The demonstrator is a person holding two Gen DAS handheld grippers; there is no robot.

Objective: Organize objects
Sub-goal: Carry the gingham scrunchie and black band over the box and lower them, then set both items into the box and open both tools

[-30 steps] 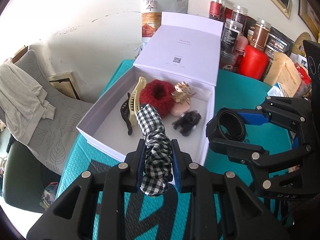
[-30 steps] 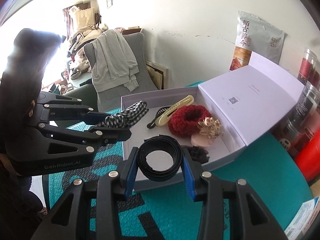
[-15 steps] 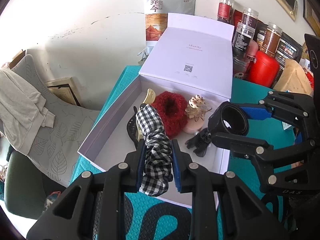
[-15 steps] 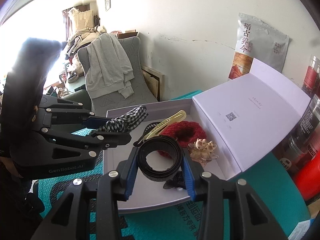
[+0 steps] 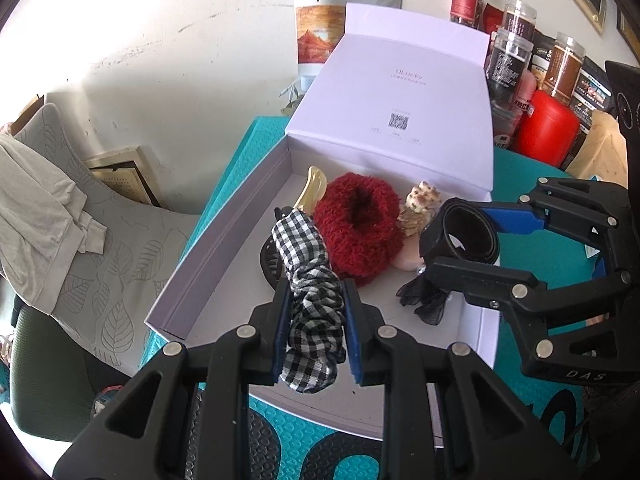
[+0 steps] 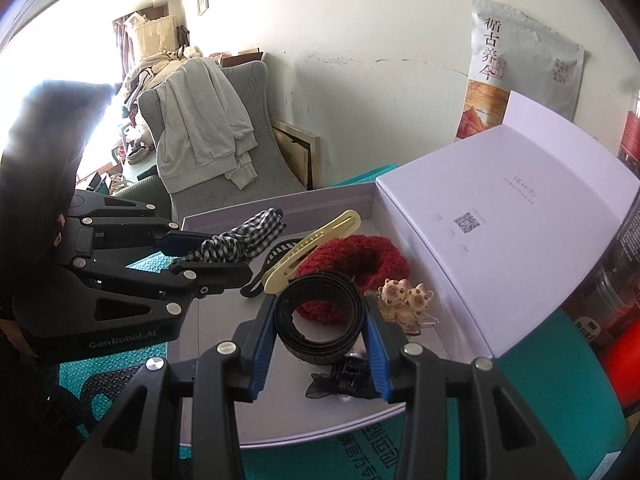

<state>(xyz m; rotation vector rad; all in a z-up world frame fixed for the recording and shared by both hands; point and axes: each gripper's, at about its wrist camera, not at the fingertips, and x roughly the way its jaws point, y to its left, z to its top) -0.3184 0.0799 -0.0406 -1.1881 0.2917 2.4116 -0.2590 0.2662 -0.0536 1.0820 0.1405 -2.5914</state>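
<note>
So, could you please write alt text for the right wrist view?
The right claw grips a coiled black band over an open white box holding a red scrunchie, a cream hair clip and other hair accessories; beside it, the left claw holds a checked scrunchie.

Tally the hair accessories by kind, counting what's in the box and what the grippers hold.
Scrunchies: 2 (checked scrunchie, red scrunchie)
Black band: 1
Hair clips: 4 (cream clip, black claw clip, shell clip, black bow clip)
Total: 7
</note>
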